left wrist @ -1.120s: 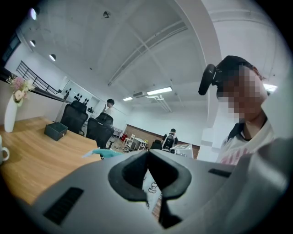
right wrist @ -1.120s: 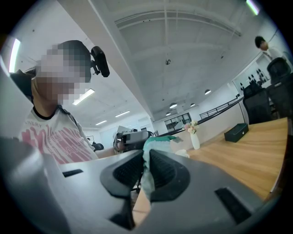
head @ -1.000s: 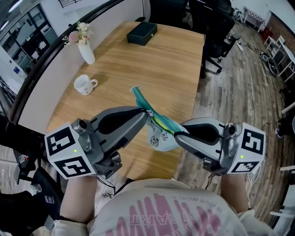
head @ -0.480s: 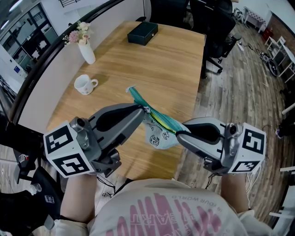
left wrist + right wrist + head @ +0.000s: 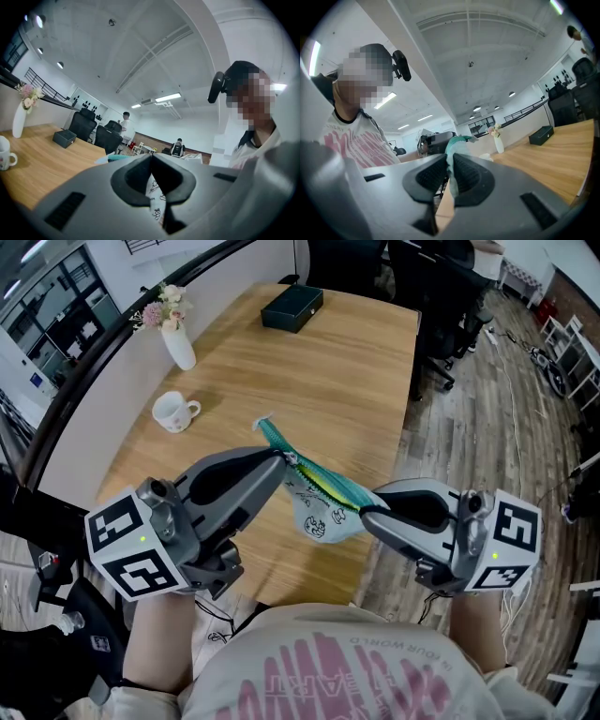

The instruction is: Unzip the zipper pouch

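The zipper pouch (image 5: 320, 512), white with small drawings and a teal zipper band with yellow-green teeth, hangs in the air over the table's near edge, stretched between both grippers. My left gripper (image 5: 284, 460) is shut on the zipper pull at the band. A teal tail (image 5: 269, 432) sticks out beyond it. My right gripper (image 5: 365, 511) is shut on the pouch's right end. In the left gripper view, white printed fabric (image 5: 153, 188) hangs behind the closed left gripper (image 5: 151, 157). In the right gripper view, teal fabric (image 5: 455, 145) rises out of the right gripper (image 5: 451, 171).
On the wooden table (image 5: 328, 371) stand a white mug (image 5: 174, 412), a white vase with flowers (image 5: 175, 343) and a dark box (image 5: 292, 307) at the far end. Black office chairs (image 5: 441, 296) stand past the table's right side. People (image 5: 125, 126) are in the background.
My left gripper has shifted a little left and up along the zipper band, and the teal tail has moved left with it. The right gripper has stayed still.
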Demonstrator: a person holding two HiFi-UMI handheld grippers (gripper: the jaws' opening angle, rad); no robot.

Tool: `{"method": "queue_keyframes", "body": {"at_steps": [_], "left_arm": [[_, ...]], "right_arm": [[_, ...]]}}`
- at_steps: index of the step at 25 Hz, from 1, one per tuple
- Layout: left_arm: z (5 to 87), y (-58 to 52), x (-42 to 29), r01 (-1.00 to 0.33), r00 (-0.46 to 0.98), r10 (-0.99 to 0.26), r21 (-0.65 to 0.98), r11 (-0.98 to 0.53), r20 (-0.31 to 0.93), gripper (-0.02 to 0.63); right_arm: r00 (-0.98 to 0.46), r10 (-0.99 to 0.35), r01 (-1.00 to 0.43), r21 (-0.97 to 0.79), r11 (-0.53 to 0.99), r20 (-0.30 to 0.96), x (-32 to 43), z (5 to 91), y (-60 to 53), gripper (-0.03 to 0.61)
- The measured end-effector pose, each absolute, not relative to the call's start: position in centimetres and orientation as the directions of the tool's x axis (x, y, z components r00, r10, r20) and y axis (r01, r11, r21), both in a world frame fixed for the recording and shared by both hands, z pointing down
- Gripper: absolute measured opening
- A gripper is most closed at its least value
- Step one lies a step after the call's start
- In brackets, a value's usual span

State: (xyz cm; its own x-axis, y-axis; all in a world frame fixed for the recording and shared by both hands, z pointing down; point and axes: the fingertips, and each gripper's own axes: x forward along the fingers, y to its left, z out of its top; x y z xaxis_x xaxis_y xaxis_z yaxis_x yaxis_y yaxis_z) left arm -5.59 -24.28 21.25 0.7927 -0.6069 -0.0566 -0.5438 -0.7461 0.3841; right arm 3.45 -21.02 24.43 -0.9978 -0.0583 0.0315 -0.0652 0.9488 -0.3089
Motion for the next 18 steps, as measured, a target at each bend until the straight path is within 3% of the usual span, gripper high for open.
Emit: {"method": "queue_keyframes", "body": {"at_steps": [18], "left_arm": [[20.7,-24.7,-7.7,-0.590,0.749,-0.659,0.382,-0.712,-0.071,0.006]], "right_arm": [[-0.998,-0.054,-0.064,-0.314,0.947,0.038,3.3,24.6,-21.1,0.040]]}}
